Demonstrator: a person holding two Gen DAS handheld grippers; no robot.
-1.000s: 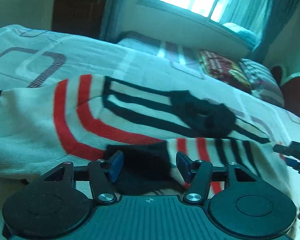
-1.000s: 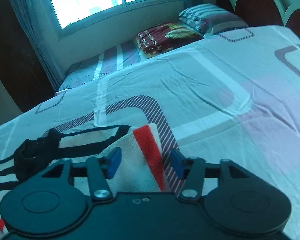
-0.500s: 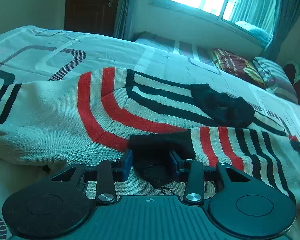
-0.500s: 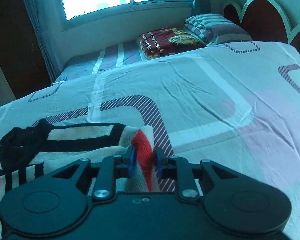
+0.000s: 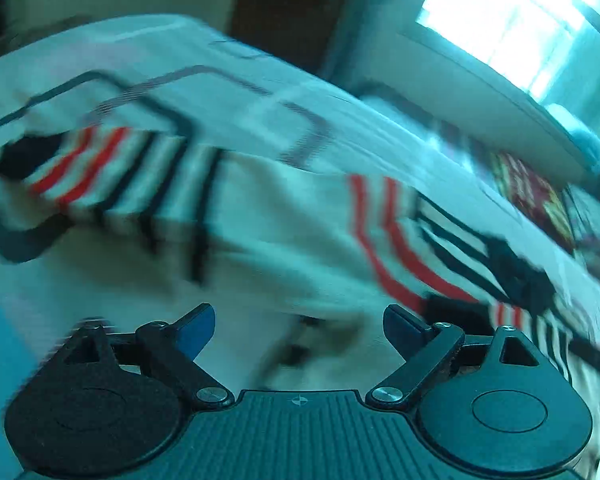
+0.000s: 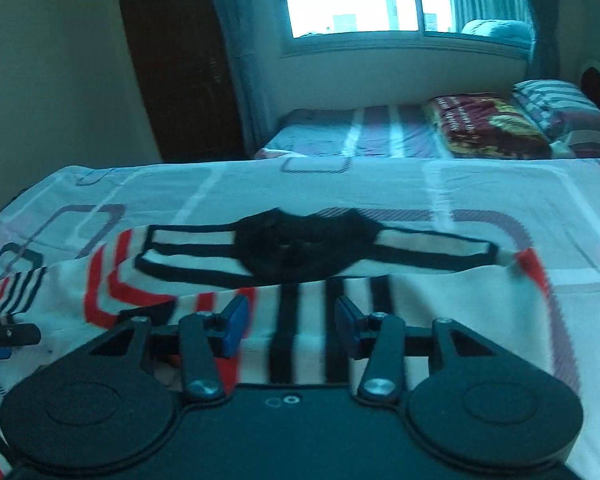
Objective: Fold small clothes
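A: Starting at your left gripper (image 5: 298, 322): the jaws are standing wide, they have just been opening, and nothing is sitting between the pads. The black cuff it was pinching half a second back is lying off to its right now. View is badly smeared.

B: And the right gripper (image 6: 288, 326)?

A: About half spread, jaws have just been opening too after nipping the red-edged corner. Striped knit is showing in the gap, but the pads are not pressing on it, so I'm calling it empty.

B: Where is the garment sitting?

A: The striped sweater (image 6: 340, 276) is lying flat on the bed (image 6: 480, 188), white knit with red and black bands, black collar (image 6: 296, 246) up in the middle. One sleeve is lying folded across the body just under the collar. The other sleeve (image 5: 88, 164) is trailing out toward the far left corner in your left view, cuff end dark.

B: So which step are you in?

A: I'd judge you are between folds: one sleeve is in, both grippers are free. Past the sweater, a second mattress, a red pillow (image 6: 484, 124) and a window.

B: Next move?

A: Probably you are needing the loose sleeve. Take it near the cuff with the left gripper, carry it over the body, and be keeping the first fold from dragging.
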